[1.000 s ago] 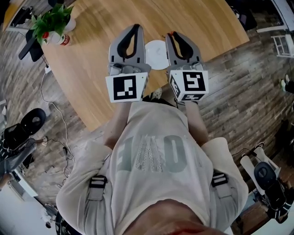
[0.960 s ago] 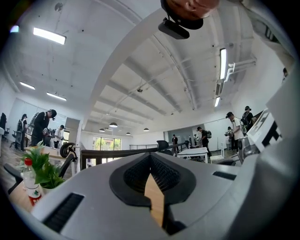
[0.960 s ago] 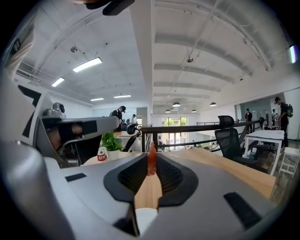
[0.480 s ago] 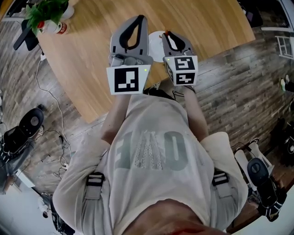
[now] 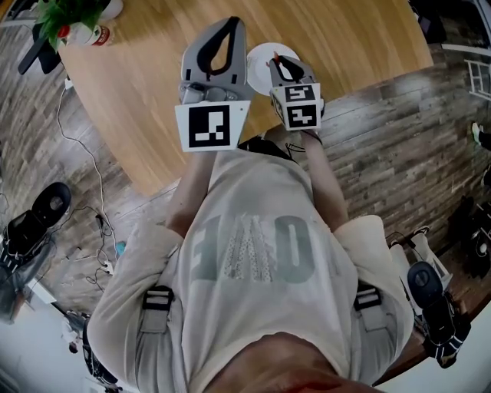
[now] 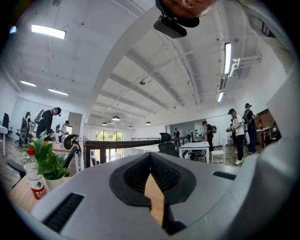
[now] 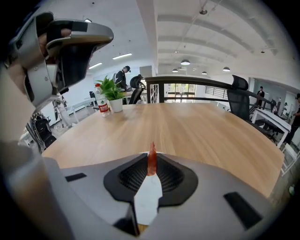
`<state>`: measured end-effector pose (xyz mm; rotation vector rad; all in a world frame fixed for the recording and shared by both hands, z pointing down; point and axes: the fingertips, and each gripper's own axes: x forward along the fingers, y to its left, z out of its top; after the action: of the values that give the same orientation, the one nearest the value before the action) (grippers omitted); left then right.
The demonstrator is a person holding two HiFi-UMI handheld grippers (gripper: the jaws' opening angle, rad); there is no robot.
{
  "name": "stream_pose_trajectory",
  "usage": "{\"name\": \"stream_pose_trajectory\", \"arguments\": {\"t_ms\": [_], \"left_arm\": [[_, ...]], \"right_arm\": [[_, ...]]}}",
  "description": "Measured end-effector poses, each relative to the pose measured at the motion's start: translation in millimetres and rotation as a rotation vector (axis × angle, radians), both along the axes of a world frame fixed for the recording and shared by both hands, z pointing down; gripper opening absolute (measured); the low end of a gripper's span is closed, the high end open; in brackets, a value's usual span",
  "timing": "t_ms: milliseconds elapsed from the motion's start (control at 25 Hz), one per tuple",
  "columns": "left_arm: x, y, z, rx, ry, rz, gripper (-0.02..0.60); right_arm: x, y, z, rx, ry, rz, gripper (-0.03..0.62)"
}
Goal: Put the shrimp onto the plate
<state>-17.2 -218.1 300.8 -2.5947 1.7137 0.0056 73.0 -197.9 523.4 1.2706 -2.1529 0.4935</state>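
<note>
My right gripper point(image 5: 279, 60) points down over the white plate point(image 5: 259, 57) on the round wooden table point(image 5: 146, 92), and is shut on a red-orange shrimp point(image 7: 152, 163). The shrimp's tail sticks up from between the jaw tips in the right gripper view, and the plate point(image 7: 147, 199) shows white through the gap below it. In the head view only a small red bit of the shrimp point(image 5: 277, 55) shows. My left gripper point(image 5: 232, 25) is held level beside it, left of the plate. Its jaws point(image 6: 150, 157) meet at the tips with nothing between them.
A potted plant point(image 5: 67, 17) and a red-labelled bottle point(image 5: 93, 35) stand at the table's far left edge; the plant point(image 7: 112, 93) also shows in the right gripper view. The table's near edge is close to the person's body. Cables point(image 5: 92, 222) lie on the floor at left.
My right gripper has sunk toward the plate and tipped downward, still shut on the shrimp. The left gripper has dropped slightly and stays beside it.
</note>
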Motion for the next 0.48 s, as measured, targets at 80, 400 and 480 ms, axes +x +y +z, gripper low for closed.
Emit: {"name": "stream_pose_trajectory", "arguments": {"t_ms": [80,400,480], "left_arm": [[-2,0,2,-0.001,-0.003,-0.002,0.009],[-7,0,5,-0.018,0.005,-0.021,0.009],[-7,-1,5,-0.013,0.002,-0.020,0.009]], "right_arm": [[0,3,13,-0.032,0.020,-0.004,0.065],[2,17,35,-0.142,0.075,-0.017,0.065],[1,18,38,-0.157,0.084,-0.020,0.065]]}}
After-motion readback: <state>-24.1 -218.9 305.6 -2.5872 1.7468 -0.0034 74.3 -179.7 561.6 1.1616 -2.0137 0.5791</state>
